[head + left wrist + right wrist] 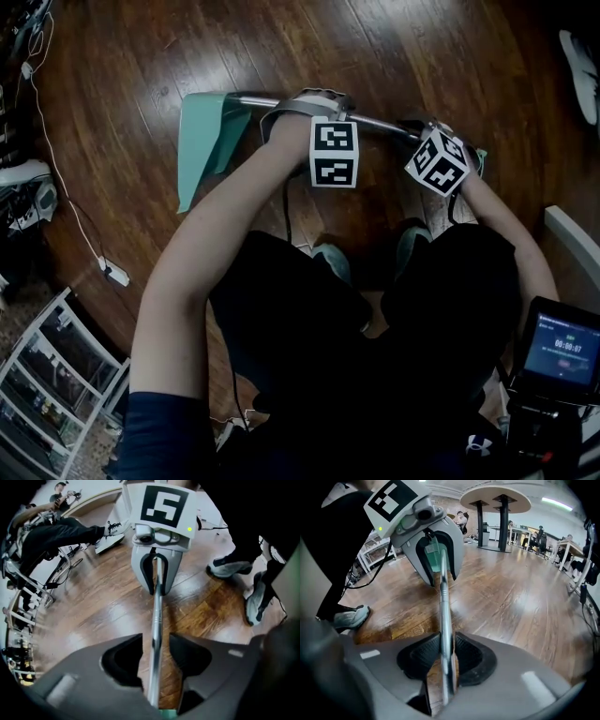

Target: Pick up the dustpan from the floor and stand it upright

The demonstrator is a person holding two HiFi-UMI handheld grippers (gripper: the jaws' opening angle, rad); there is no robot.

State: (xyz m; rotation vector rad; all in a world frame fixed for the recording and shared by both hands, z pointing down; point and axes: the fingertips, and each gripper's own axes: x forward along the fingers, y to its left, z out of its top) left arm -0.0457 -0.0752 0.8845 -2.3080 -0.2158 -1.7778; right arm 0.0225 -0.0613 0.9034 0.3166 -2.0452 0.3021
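Observation:
The dustpan lies flat on the wood floor, its teal pan at the left and its metal handle running right. My left gripper straddles the handle near the pan. In the left gripper view, the left gripper is open, with floor showing on both sides of the handle. My right gripper sits at the handle's far end. In the right gripper view, the right gripper is shut on the handle, both pads against it. Beyond it are the left gripper and the teal pan.
The person's two shoes stand just behind the handle. A cable with a white adapter lies at the left, near a wire rack. A device with a screen is at the right. A seated person and a round table are farther off.

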